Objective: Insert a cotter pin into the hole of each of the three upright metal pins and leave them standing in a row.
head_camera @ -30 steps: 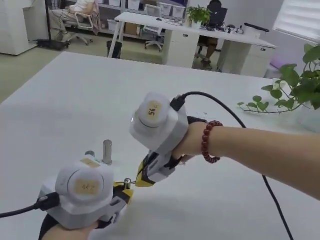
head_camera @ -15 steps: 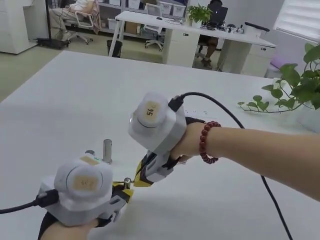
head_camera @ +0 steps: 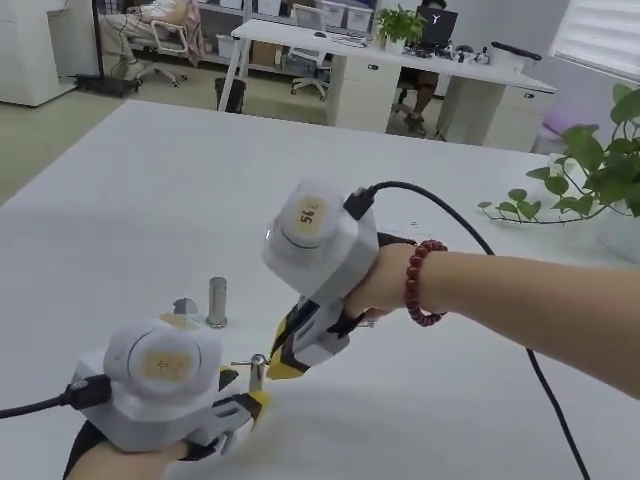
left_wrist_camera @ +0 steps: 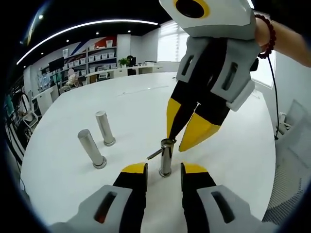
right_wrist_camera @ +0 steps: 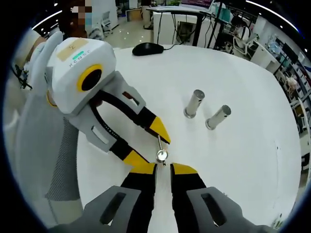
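Although the head view shows three metal pins upright on the bench [head_camera: 150,200], just the nearest pin [head_camera: 257,372] carries a cotter pin [head_camera: 240,363], poking out sideways near its top. The middle pin [head_camera: 216,302] and the far pin [head_camera: 184,306] look bare, so I judge about a third done. In the left gripper view the left gripper [left_wrist_camera: 164,167] has its jaws released, straddling the nearest pin's foot. In the right gripper view the right gripper [right_wrist_camera: 163,169] has its jaws drawn nearly together at that pin's top, and I cannot tell whether they pinch the cotter pin's end.
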A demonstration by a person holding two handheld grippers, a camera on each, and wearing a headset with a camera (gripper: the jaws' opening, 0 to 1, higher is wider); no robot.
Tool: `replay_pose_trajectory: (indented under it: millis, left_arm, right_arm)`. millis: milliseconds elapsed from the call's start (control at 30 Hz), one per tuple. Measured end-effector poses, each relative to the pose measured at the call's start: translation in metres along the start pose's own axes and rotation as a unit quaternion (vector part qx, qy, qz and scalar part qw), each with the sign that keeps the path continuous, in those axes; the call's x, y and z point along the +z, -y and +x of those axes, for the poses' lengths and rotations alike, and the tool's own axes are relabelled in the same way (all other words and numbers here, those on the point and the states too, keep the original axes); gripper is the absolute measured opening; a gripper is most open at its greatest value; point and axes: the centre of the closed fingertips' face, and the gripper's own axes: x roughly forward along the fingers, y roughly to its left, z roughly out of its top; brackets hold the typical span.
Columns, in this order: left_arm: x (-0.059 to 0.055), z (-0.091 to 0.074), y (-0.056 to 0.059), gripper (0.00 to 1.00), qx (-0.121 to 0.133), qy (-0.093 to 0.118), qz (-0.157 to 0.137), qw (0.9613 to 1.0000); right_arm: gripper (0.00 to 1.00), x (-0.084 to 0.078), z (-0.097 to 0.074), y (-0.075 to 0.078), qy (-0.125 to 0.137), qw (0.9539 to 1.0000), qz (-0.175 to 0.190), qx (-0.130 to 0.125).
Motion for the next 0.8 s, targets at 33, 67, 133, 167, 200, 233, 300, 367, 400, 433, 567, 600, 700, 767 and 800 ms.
replay_pose_trajectory:
  millis: [33,67,133,167,200,233,300,367,400,433,567,600,700,767,800]
  left_arm:
    - [0.000,-0.001,-0.001,0.28,-0.001,0.001,0.003,1.0000]
    - [0.000,-0.004,-0.001,0.29,-0.003,0.002,0.003,1.0000]
    - [-0.001,-0.007,-0.002,0.32,-0.007,0.004,0.004,1.0000]
    - [-0.001,-0.009,-0.002,0.33,-0.009,0.005,0.006,0.9999]
    - [-0.001,-0.012,-0.002,0.35,-0.011,0.007,0.010,0.9999]
    - [-0.001,-0.014,-0.002,0.36,-0.012,0.008,0.012,0.9998]
    - [0.001,-0.020,-0.002,0.40,-0.014,0.013,0.016,0.9997]
    - [0.003,-0.024,-0.003,0.43,-0.019,0.020,0.014,0.9995]
    - [0.004,-0.026,-0.003,0.45,-0.020,0.023,0.013,0.9994]
    - [0.005,-0.028,-0.003,0.46,-0.021,0.025,0.014,0.9994]
    - [0.010,-0.037,-0.005,0.54,-0.022,0.035,0.020,0.9989]
    - [0.010,-0.039,-0.005,0.55,-0.021,0.036,0.020,0.9989]
    - [0.014,-0.047,-0.006,0.60,-0.018,0.044,0.028,0.9985]
    - [0.016,-0.052,-0.007,0.64,-0.021,0.050,0.022,0.9983]
    - [0.017,-0.054,-0.007,0.66,-0.021,0.051,0.022,0.9982]
  right_arm:
    - [0.14,0.001,-0.001,0.000,0.005,1.0000,0.006,0.001]
    - [0.15,0.003,-0.003,0.000,0.012,0.9998,0.014,0.002]
    - [0.16,0.008,-0.007,0.001,0.027,0.9991,0.032,0.003]
    - [0.17,0.010,-0.008,0.002,0.032,0.9987,0.039,0.004]
    - [0.17,0.014,-0.010,0.003,0.043,0.9977,0.052,0.005]
    - [0.18,0.016,-0.011,0.003,0.050,0.9971,0.058,0.005]
    - [0.18,0.023,-0.015,0.005,0.068,0.9950,0.073,0.004]
    - [0.19,0.029,-0.016,0.009,0.082,0.9931,0.083,0.001]
    - [0.20,0.031,-0.017,0.011,0.088,0.9924,0.086,-0.002]
    - [0.21,0.034,-0.017,0.013,0.095,0.9916,0.088,-0.004]
    - [0.24,0.045,-0.014,0.020,0.118,0.9883,0.097,-0.013]
    - [0.24,0.048,-0.013,0.021,0.123,0.9875,0.098,-0.013]
    - [0.24,0.055,-0.009,0.026,0.140,0.9840,0.110,-0.014]
    - [0.24,0.060,-0.008,0.030,0.150,0.9820,0.113,-0.018]
    - [0.24,0.063,-0.007,0.032,0.158,0.9801,0.118,-0.020]
